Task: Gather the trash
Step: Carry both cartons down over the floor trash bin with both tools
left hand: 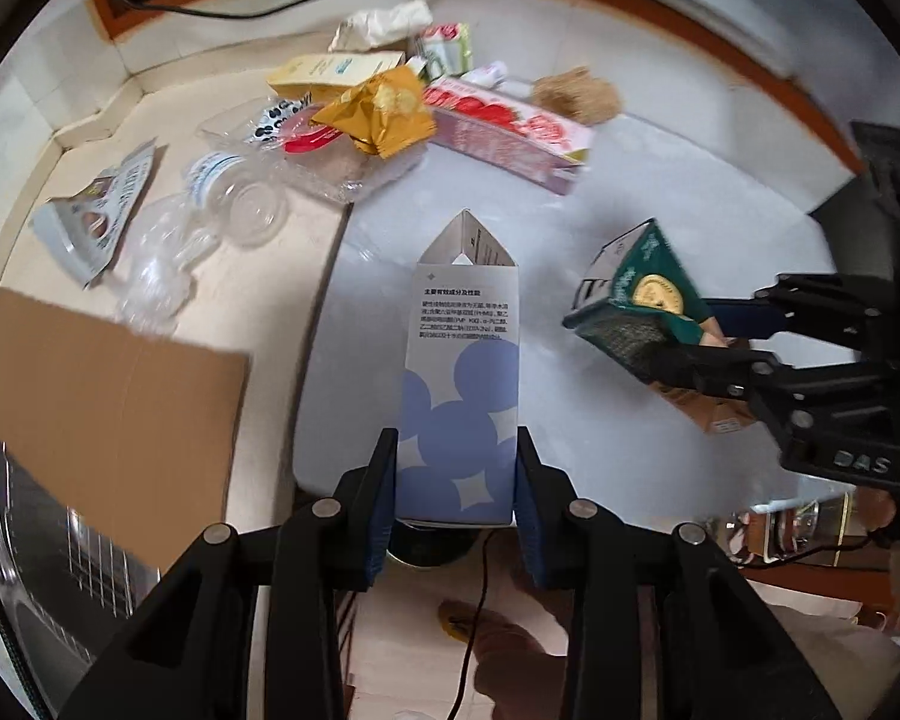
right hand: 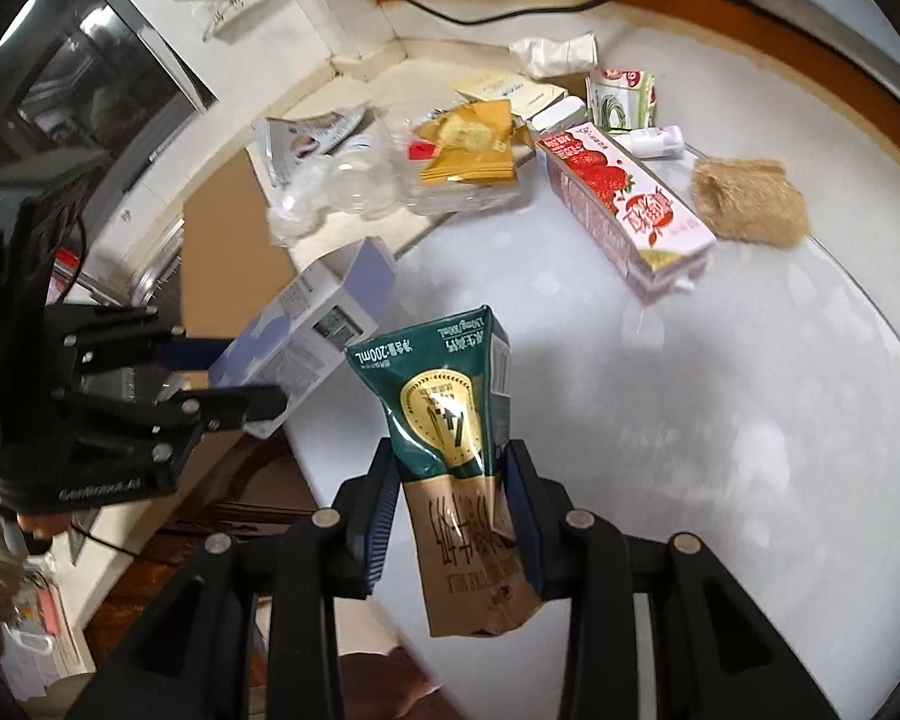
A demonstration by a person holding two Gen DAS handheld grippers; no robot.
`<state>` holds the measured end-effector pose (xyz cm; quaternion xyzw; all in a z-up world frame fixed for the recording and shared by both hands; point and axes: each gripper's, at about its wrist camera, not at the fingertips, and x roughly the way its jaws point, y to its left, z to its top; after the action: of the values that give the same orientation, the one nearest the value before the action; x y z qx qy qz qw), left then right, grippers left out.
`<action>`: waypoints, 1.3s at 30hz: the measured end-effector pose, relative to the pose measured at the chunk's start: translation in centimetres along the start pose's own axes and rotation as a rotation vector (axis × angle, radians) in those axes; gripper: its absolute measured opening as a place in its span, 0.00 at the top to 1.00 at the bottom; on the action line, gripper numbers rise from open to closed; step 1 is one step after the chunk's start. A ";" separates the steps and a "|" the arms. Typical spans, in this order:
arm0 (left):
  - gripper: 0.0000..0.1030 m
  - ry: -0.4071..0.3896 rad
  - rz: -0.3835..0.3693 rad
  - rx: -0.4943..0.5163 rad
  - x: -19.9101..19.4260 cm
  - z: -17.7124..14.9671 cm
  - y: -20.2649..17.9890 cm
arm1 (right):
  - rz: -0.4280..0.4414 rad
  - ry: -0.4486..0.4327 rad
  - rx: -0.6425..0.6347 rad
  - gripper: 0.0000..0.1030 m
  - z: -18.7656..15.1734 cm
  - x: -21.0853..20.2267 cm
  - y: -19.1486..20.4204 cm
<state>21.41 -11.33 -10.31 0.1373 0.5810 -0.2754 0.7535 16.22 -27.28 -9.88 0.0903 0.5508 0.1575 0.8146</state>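
Note:
My left gripper (left hand: 456, 468) is shut on a white and blue box (left hand: 461, 372) and holds it above the white table (left hand: 660, 192). The box also shows in the right wrist view (right hand: 306, 330). My right gripper (right hand: 450, 480) is shut on a crushed green and brown milk carton (right hand: 450, 432), also held above the table. In the left wrist view the carton (left hand: 642, 300) hangs to the right of the box. A pile of trash lies at the table's far side: a strawberry milk carton (right hand: 624, 204), a yellow snack wrapper (right hand: 468, 150), clear plastic bottles (right hand: 354, 186), a brown paper wad (right hand: 750, 198).
A brown cardboard sheet (left hand: 102, 384) sits low at the left, over a wire rack (left hand: 96, 564). A grey foil pouch (left hand: 96, 210) and a white crumpled tissue (right hand: 552, 51) lie at the pile's edges. A black cable (right hand: 510, 9) runs along the wooden edge.

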 end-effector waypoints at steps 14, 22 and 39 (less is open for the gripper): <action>0.68 -0.124 -0.051 0.025 -8.5 -12.3 -1.0 | -0.002 -0.061 0.073 0.66 -10.5 -4.0 9.4; 0.68 -0.123 0.005 0.022 -6.4 -19.4 -1.6 | 0.000 -0.042 0.127 0.66 -16.3 -2.9 12.4; 0.68 0.008 0.105 -0.138 7.4 -24.1 0.0 | -0.077 0.130 0.109 0.66 -19.8 11.0 10.7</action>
<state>3.41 -0.50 -24.32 0.1166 0.5937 -0.1944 0.7721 0.03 -13.84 -23.45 0.1030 0.6135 0.1014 0.7764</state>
